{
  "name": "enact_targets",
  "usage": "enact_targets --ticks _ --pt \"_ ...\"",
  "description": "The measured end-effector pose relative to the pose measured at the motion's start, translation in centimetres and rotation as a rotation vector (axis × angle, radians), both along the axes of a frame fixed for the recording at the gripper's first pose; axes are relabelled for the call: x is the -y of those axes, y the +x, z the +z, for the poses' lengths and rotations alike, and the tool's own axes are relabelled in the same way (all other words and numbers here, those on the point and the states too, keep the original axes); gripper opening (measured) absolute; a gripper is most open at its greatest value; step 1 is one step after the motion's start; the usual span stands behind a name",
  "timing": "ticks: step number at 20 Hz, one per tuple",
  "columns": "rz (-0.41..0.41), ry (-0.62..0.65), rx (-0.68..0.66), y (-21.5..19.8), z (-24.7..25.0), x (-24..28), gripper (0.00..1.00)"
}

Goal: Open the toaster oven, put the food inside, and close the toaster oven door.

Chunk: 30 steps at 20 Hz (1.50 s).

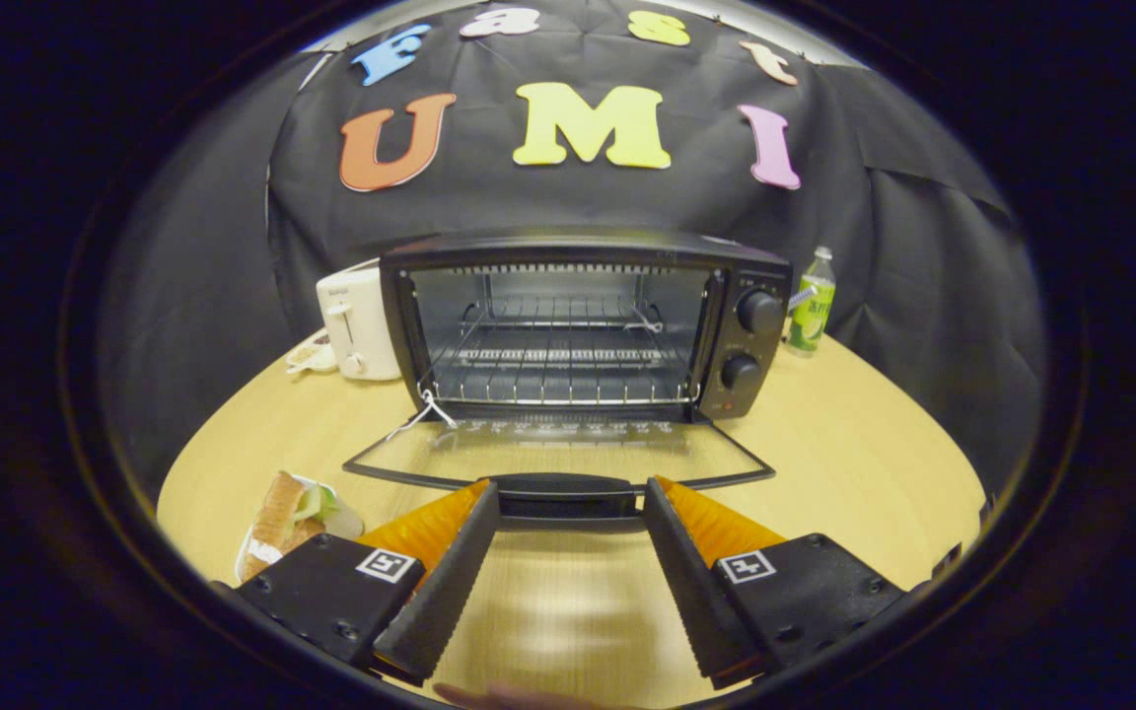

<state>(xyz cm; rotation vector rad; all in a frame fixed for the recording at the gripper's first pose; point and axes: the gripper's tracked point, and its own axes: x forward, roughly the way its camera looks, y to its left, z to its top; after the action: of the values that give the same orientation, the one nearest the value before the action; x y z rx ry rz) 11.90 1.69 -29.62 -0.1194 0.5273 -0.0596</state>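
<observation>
**Oven door down, fingers spread at the handle**

The black toaster oven [583,325] with a bare wire rack inside sits near the far side of the round light wooden table [854,454], its cavity facing the camera. Two round black knobs [757,312] stand one above the other on its right-hand panel. The glass door with a black frame [558,449] hangs fully down, lying almost flat over the tabletop toward the gripper [571,496]. A short white string [427,409] dangles at the door's left hinge corner.

The gripper's two fingers stand wide apart, holding nothing. Their tips reach the dark handle bar [568,490] along the door's front edge, one at each end of it, with the bar lying between them; whether they touch it cannot be told.

The sandwich on a white plate [287,518], a bread roll with green leaf filling, lies on the table to the left of the left finger, well short of the oven.

A white pop-up toaster [359,320] stands just left of the oven, with a small white dish [312,353] beside it. A clear plastic bottle with a green label [812,302] stands upright just right of the oven.
</observation>
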Motion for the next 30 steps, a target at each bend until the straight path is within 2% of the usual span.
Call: enact_targets --ticks 4,9,12,17,20,24,30 --pt "-0.008 0.039 -0.073 0.1 -1.1 0.0 0.96" --pt "0.022 0.030 -0.033 -0.3 1.2 0.1 0.96" --pt "0.058 0.081 -0.038 -1.1 3.0 -1.1 0.96" --pt "0.172 0.214 -0.108 -3.2 4.9 -5.1 0.94" --pt "0.266 0.305 -0.196 -4.9 5.1 -8.0 0.93" --pt "0.341 0.388 -0.339 -6.9 3.8 -10.9 0.93" --pt "0.374 0.491 -0.558 -9.3 1.1 -13.6 0.92"
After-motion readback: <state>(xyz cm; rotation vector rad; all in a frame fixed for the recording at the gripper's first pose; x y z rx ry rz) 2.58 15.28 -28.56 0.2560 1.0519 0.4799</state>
